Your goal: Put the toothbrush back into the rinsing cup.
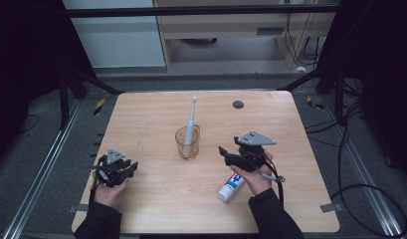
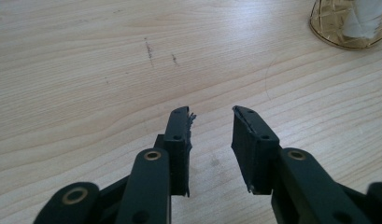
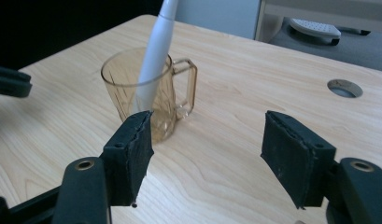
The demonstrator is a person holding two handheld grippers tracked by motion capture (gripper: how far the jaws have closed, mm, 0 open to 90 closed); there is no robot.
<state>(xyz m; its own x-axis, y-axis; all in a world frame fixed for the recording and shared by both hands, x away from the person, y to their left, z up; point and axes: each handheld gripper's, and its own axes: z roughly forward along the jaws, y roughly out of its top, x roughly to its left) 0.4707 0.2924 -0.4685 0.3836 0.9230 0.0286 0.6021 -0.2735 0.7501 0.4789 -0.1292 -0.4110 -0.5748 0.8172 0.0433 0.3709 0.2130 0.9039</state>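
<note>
An amber see-through cup [image 1: 187, 143] with a handle stands mid-table, and a white toothbrush [image 1: 191, 118] stands upright in it. A white toothpaste tube [image 1: 230, 187] with a blue and red print lies flat under the right hand. My right gripper [image 1: 225, 153] is just right of the cup, open and holding nothing. In the right gripper view its jaws [image 3: 207, 128] are wide apart, facing the cup [image 3: 170, 100] and toothbrush [image 3: 156, 51]. My left gripper [image 1: 131, 168] sits near the table's left front, open and empty. Its jaws [image 2: 212, 119] hover over bare wood, with the cup [image 2: 350, 28] far off.
A round dark cable hole [image 1: 238, 104] lies at the table's back right. The wooden table [image 1: 156, 199] has dark metal frame legs [image 1: 66, 94] around it. Cables [image 1: 350, 149] trail on the floor to the right. A cabinet [image 1: 241, 30] stands behind.
</note>
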